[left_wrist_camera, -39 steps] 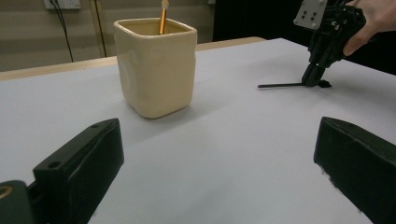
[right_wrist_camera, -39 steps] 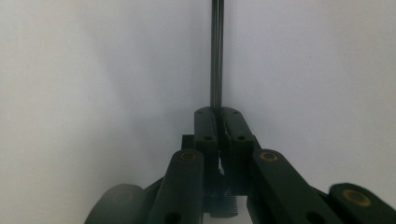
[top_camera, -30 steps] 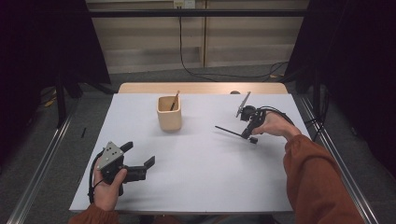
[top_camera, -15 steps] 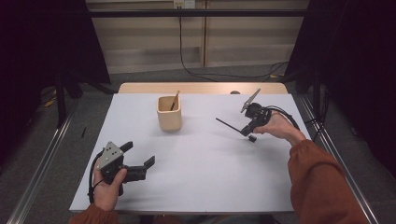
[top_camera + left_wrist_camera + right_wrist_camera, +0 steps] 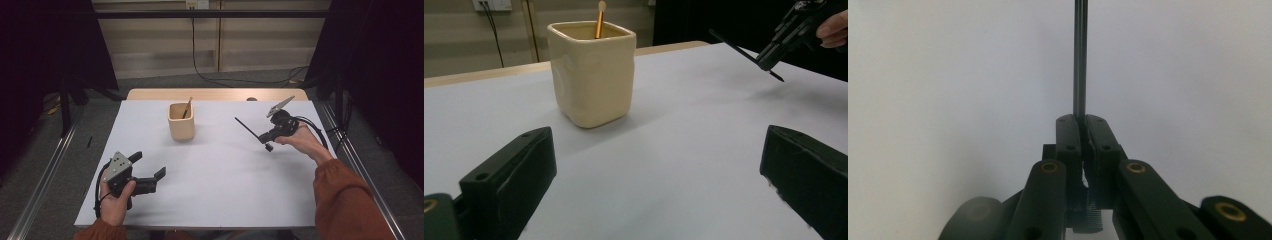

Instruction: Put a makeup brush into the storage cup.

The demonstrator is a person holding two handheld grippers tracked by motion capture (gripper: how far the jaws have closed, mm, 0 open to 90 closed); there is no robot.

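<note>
Since a second ago the right gripper [image 5: 261, 135] has drifted toward three o'clock, jaws clenched on a thin black stick [image 5: 246, 129] aimed at ten o'clock, likely lining up with the cream cup [image 5: 181, 121]. Resting at seven o'clock, the left gripper [image 5: 149, 167] stays released.

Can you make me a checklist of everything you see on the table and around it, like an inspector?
Surface: white table sheet, flat, with a wooden table edge at the far side.
Job's things: cream square cup holding an orange stick; thin black stick clamped in the right gripper, off the table.
Clutter: small dark spot on the far edge, too small to tell.
Grippers: left gripper open, nothing between its jaws; right shut.
Cables: black cable loops from the right gripper; wall cable behind the table.
Surroundings: metal rails, dark curtains.
</note>
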